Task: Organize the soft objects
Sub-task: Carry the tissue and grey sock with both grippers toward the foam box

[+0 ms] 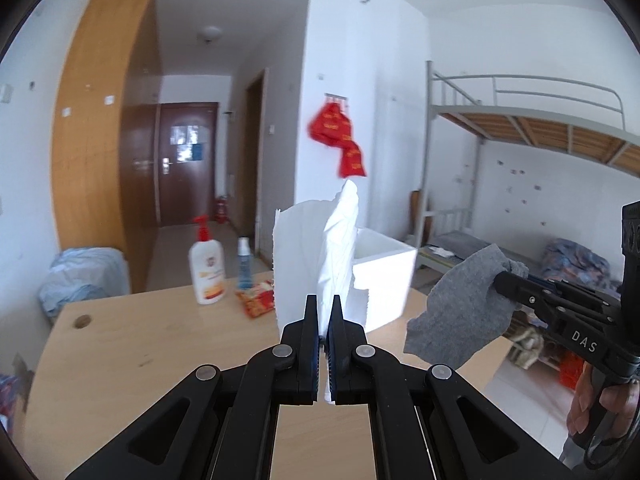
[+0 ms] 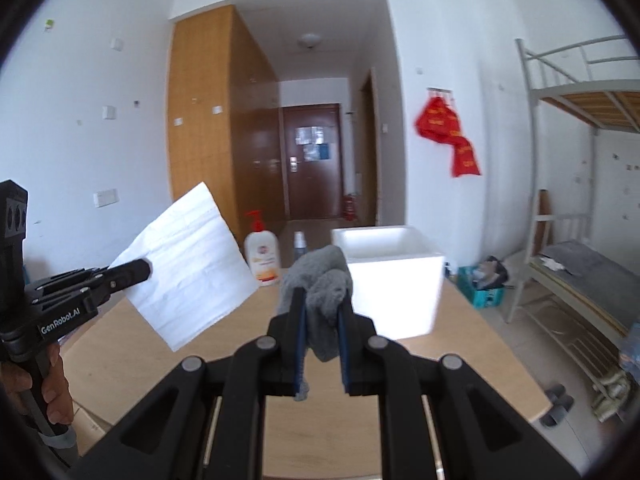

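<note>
My left gripper (image 1: 325, 305) is shut on a white paper tissue (image 1: 316, 256) and holds it upright above the wooden table (image 1: 140, 344). The tissue also shows in the right wrist view (image 2: 188, 264), held at its left edge. My right gripper (image 2: 322, 300) is shut on a grey cloth (image 2: 320, 280), held above the table. In the left wrist view the grey cloth (image 1: 460, 304) hangs from the right gripper's fingers (image 1: 516, 288). A white open box (image 2: 392, 276) stands on the table just beyond both grippers; it also shows in the left wrist view (image 1: 384, 276).
A white lotion bottle with a red pump (image 1: 206, 268), a small blue spray bottle (image 1: 244, 264) and a red snack packet (image 1: 258, 300) stand at the table's back. A metal bunk bed (image 2: 580, 240) is at the right. Red bags (image 1: 340, 136) hang on the wall.
</note>
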{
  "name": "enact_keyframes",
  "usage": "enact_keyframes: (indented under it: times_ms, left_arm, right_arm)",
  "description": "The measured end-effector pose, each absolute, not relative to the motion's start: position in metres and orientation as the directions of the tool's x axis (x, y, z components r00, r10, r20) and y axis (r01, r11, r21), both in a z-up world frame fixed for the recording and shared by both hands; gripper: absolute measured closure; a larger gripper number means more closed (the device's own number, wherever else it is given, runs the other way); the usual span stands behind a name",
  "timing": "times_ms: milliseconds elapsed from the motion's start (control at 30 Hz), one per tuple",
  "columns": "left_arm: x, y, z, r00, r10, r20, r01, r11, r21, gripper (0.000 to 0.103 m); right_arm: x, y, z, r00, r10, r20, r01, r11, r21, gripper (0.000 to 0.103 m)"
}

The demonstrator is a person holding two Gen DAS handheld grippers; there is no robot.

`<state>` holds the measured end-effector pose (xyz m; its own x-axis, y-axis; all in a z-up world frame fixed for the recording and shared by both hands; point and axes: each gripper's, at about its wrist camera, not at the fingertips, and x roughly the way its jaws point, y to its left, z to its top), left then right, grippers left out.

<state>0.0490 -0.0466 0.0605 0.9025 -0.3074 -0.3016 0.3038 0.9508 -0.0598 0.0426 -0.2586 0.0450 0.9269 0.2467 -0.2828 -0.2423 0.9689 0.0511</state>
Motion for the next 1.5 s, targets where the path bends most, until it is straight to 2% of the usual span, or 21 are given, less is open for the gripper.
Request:
enact_keyframes:
  times_ms: [133, 400, 1167, 1500]
  left_arm:
    - [0.062, -0.065, 0.059, 0.876, -0.368, -0.310, 0.366, 0.928, -0.067, 0.100]
    - [0.076, -0.092, 0.055, 0.852, -0.408, -0.327, 0.413, 0.909, -0.055, 0.100]
    - [0.146, -0.119, 0.055, 0.841, -0.398, -0.368, 0.392, 0.915, -0.094, 0.100]
    - [0.183, -0.125, 0.070, 0.855, -0.375, -0.358, 0.365, 0.926, -0.096, 0.100]
  right_arm:
    - [0.040, -0.271, 0.045, 0.939, 0.196, -0.282, -0.189, 0.981, 0.054, 0.086]
    - [0.047, -0.290, 0.044, 0.946, 0.155, -0.284, -0.142, 0.988, 0.067, 0.086]
    - [0.113, -0.310, 0.053, 0.939, 0.172, -0.298, -0.157, 0.985, 0.074, 0.086]
    - [0.151, -0.314, 0.062, 0.936, 0.178, -0.303, -0.165, 0.984, 0.069, 0.086]
